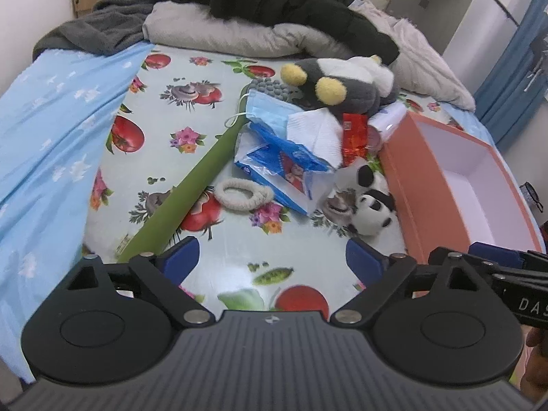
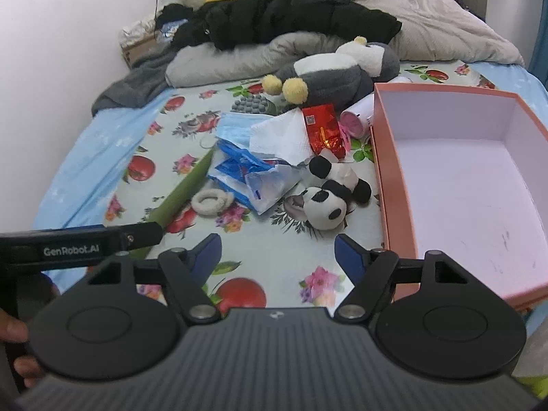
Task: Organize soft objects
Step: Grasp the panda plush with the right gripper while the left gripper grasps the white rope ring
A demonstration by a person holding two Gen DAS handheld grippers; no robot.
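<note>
Beside the pink box [image 2: 387,185], panda plush [image 2: 325,202] lies head-nearest.

A glossy, smooth printed cloth [image 1: 219,126] is spread over the bed. A fuzzy plush panda [image 2: 328,202] and a larger fleecy grey plush [image 1: 346,85] are seen beside a fluffy hair tie [image 1: 243,193], a crinkled shiny plastic bag [image 1: 284,167], a soft paper tissue [image 1: 318,130] and a foil-like red packet [image 2: 323,128]. A matt cardboard box [image 2: 387,185] is shown, smooth white inside.

Open left gripper [image 1: 273,257] above tablecloth [image 1: 191,130]
</note>
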